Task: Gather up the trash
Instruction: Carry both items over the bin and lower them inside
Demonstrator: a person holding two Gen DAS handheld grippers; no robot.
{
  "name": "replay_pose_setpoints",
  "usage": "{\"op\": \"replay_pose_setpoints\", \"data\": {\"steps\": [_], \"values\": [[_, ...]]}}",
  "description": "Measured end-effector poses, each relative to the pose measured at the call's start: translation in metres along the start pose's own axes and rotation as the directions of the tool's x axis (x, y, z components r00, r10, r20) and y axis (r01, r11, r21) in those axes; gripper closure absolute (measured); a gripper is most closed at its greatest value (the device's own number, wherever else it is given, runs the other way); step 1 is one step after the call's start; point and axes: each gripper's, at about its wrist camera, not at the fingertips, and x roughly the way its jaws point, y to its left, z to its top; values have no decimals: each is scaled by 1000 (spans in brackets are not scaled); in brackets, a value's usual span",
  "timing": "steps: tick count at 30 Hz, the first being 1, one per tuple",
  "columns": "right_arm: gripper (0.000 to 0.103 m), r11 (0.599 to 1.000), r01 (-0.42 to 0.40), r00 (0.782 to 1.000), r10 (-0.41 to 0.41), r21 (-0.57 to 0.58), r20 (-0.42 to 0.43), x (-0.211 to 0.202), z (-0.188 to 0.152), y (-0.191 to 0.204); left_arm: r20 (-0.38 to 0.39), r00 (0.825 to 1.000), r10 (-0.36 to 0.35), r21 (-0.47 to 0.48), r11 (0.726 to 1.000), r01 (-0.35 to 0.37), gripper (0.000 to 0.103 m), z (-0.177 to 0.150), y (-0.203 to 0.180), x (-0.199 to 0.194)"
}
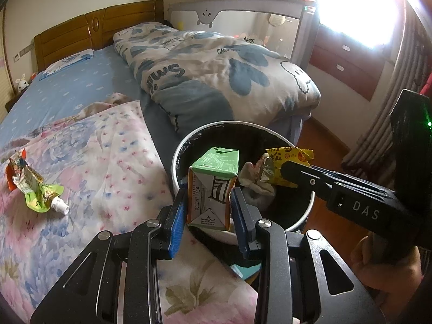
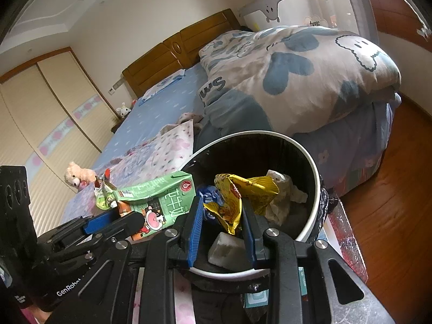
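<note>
My left gripper [image 1: 208, 202] is shut on a green and white drink carton [image 1: 213, 186] and holds it over the near rim of a round white trash bin [image 1: 175, 162] with a black liner. My right gripper [image 2: 222, 216] is shut on a crumpled yellow snack wrapper [image 2: 243, 191], held over the bin's [image 2: 316, 178] opening. The wrapper [image 1: 289, 162] and the right gripper [image 1: 286, 171] show at the right of the left wrist view. The carton [image 2: 159, 202] shows at the left of the right wrist view. Crumpled paper [image 2: 286, 189] lies inside the bin.
A green spouted pouch [image 1: 40, 197] and a red wrapper [image 1: 16, 170] lie on the floral pink quilt [image 1: 94, 167] to the left. A folded blue-patterned duvet [image 1: 216, 64] lies on the bed behind the bin. The wooden floor [image 2: 391, 216] is to the right. A teddy bear [image 2: 75, 176] sits at the bed's far side.
</note>
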Motion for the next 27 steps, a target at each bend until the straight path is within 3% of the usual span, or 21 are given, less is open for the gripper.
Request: {"op": "replay_pose_setpoints", "data": {"steps": [27], "values": [[75,1000,13,1000,-13,2,-13,14,9,-4,-17,1000,-2,3,1000,2,72,6,-3,14]]}}
